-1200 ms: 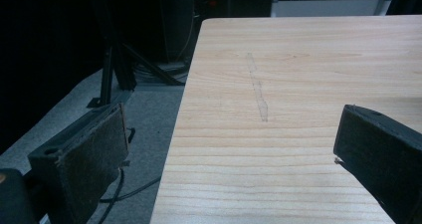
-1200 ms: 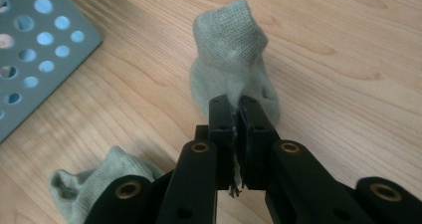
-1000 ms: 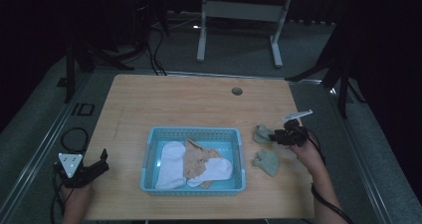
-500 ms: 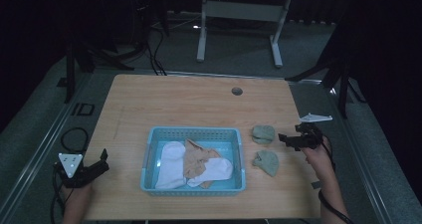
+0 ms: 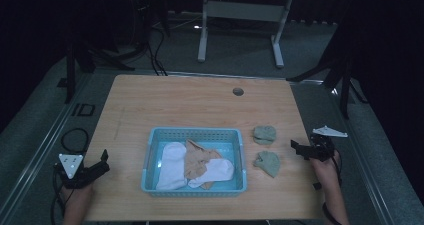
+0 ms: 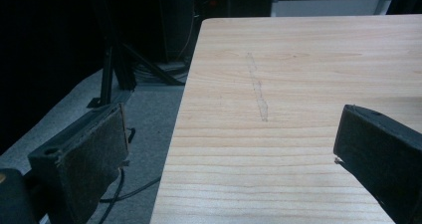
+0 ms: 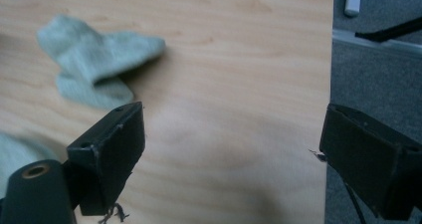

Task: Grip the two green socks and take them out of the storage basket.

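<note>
A light blue basket (image 5: 196, 131) sits mid-table and holds two white socks (image 5: 172, 165) with a tan sock (image 5: 198, 160) lying across them. To its right, two grey-green socks lie on the wood, one farther (image 5: 264, 133) and one nearer (image 5: 268, 162). My right gripper (image 5: 296, 148) hovers at the table's right edge, right of both socks. Its jaws have just been opening and stand wide with nothing between them. The right gripper view shows my right gripper (image 7: 233, 149) over bare wood, a green sock (image 7: 94, 59) ahead on the left. My left gripper (image 5: 102, 161) rests open at the front left corner.
The wooden table (image 5: 190, 105) has a round cable hole (image 5: 238, 91) near its far edge. In the left gripper view, my left gripper (image 6: 229, 149) straddles the table's left edge above grey floor (image 6: 144, 114). A white desk frame (image 5: 240, 10) stands behind.
My right gripper opened, left the farther green sock on the table and drew away to the right edge. The left gripper stayed put.
</note>
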### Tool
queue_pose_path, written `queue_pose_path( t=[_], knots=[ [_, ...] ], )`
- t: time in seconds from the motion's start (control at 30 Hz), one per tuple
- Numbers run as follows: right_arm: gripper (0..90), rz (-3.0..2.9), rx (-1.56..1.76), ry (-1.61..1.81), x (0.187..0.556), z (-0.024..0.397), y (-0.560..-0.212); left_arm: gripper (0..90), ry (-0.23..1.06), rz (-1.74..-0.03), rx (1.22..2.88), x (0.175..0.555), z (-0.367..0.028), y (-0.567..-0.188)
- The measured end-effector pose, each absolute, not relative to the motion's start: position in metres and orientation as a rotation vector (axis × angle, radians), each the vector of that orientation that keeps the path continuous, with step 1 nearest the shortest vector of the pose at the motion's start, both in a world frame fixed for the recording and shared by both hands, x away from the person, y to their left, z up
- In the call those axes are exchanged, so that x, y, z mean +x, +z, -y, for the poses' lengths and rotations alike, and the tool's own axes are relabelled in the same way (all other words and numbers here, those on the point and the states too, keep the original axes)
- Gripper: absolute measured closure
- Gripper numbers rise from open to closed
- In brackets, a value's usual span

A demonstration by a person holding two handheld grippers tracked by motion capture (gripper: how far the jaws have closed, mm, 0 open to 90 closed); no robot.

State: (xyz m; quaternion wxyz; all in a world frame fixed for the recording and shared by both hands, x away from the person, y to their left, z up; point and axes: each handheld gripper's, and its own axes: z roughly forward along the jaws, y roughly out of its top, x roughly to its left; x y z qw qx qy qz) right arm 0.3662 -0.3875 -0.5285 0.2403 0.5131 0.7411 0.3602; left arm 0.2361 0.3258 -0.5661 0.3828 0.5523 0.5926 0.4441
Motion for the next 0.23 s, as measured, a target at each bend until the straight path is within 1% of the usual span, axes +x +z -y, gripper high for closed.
queue_pose_path(
  t=[0.23],
  knots=[
    [10.7, -1.95, 1.462, 0.982, 0.355, 0.4, -0.542, 0.4, 1.132, -1.513, 1.41, 0.236, -0.326, -0.566]
  ],
)
